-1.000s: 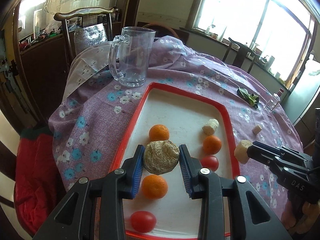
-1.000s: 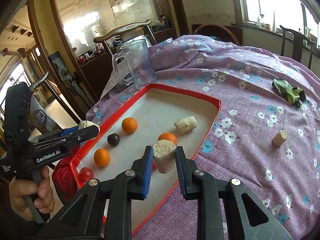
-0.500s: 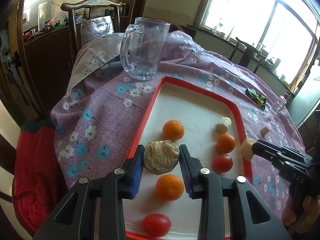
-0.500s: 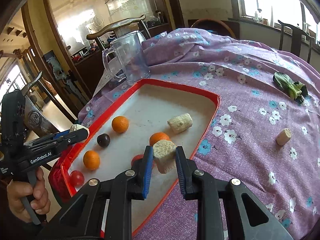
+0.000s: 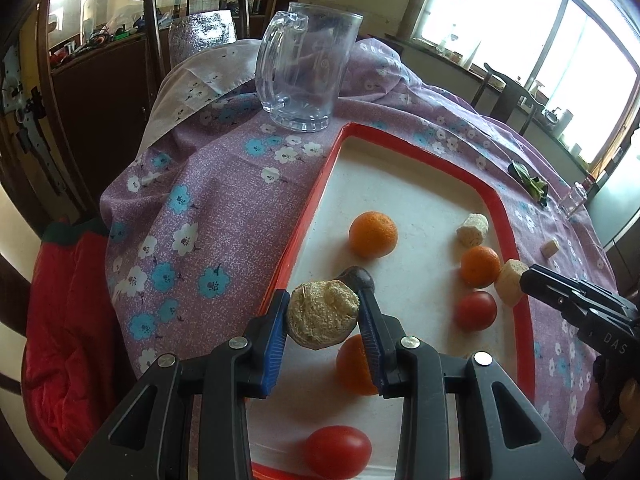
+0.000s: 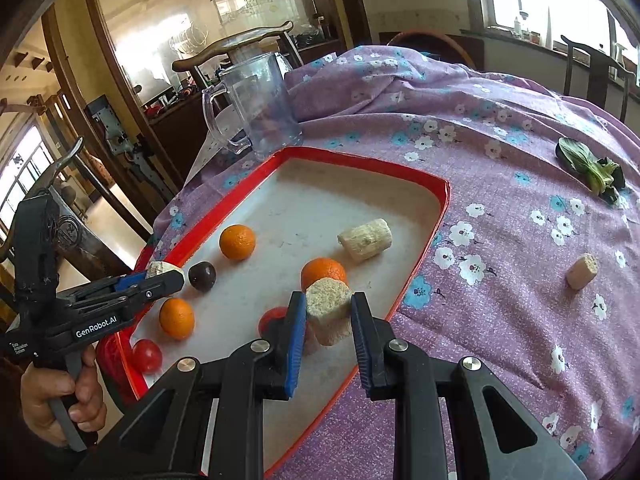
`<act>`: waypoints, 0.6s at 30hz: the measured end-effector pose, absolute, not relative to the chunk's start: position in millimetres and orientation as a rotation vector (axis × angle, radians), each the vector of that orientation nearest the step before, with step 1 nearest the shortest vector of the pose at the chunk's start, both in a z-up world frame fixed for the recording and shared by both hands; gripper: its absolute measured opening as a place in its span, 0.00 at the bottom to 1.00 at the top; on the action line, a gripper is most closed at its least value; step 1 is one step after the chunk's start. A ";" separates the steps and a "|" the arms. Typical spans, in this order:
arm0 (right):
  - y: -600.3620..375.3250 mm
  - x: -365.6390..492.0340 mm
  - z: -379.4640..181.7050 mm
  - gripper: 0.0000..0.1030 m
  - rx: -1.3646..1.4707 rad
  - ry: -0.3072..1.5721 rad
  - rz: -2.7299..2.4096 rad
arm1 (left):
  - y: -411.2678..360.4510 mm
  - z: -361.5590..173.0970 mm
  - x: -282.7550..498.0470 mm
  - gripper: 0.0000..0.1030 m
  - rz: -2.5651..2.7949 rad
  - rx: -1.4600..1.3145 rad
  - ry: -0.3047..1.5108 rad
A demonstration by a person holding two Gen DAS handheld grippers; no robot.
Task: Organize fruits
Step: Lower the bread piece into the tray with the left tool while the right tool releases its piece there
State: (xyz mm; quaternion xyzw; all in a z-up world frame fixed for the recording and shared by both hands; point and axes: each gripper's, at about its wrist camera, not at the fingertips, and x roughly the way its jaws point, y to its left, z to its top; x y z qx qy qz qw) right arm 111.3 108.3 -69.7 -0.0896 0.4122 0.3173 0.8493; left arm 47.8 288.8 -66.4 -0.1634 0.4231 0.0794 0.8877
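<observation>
Left wrist view showed the left tool (image 5: 323,318) pinching a round, crumbly cob piece (image 5: 322,314) between its blue pads, held above the left rim of the red tray (image 5: 304,220). Right wrist view showed the right tool (image 6: 329,320) pinching a smaller pale cob chunk (image 6: 329,310) over the tray's near right edge.

On the tray lay three oranges (image 5: 373,234), two tomatoes (image 5: 476,311), a dark round fruit (image 6: 202,276) and one loose cob section (image 6: 365,239). One further cob stub (image 6: 581,271) sat on the cloth-covered worktop (image 6: 500,200), well apart from the tray. A glass mug (image 5: 306,72) stood just beyond the tray's far corner.

Risks noted:
- The left piece appeared fibrous and crumbling; excess squeeze would likely shed fragments, while a slack grip could drop it onto the rim and off the worktop's near edge.
- Both pieces hung near tray edges. A release there could send either one rolling onto the sloped cloth.
- Oranges and tomatoes lay directly beneath both tools; a low pass could knock them rolling or bruise a tomato.
- The two tools worked close together over one tray; crossing paths risked a collision.
- A wide forward swing could strike the mug.
</observation>
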 end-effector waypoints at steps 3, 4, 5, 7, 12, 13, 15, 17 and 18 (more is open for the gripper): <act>106.0 113.9 -70.6 0.23 -0.177 0.878 0.664 | 287.5 -66.6 48.3 0.35 0.169 -0.345 0.881; 105.1 115.0 -71.5 0.25 -0.172 0.885 0.665 | 287.6 -66.6 48.5 0.36 0.169 -0.347 0.882; 104.0 115.7 -72.7 0.26 -0.167 0.892 0.665 | 287.6 -67.0 48.1 0.37 0.168 -0.348 0.882; 101.7 116.7 -75.0 0.26 -0.157 0.902 0.662 | 287.1 -66.7 47.4 0.39 0.167 -0.349 0.881; 97.4 114.0 -74.3 0.29 -0.147 0.899 0.660 | 283.7 -64.0 45.6 0.45 0.168 -0.345 0.879; 96.2 112.9 -72.8 0.30 -0.147 0.896 0.659 | 283.0 -63.0 45.0 0.46 0.169 -0.345 0.878; 92.3 110.8 -69.2 0.31 -0.140 0.886 0.657 | 281.6 -60.5 43.7 0.46 0.169 -0.344 0.874; 86.4 108.3 -64.6 0.32 -0.128 0.875 0.655 | 279.1 -57.8 42.4 0.47 0.166 -0.338 0.870; 82.8 106.8 -62.5 0.33 -0.125 0.870 0.652 | 277.4 -56.5 42.1 0.47 0.164 -0.335 0.868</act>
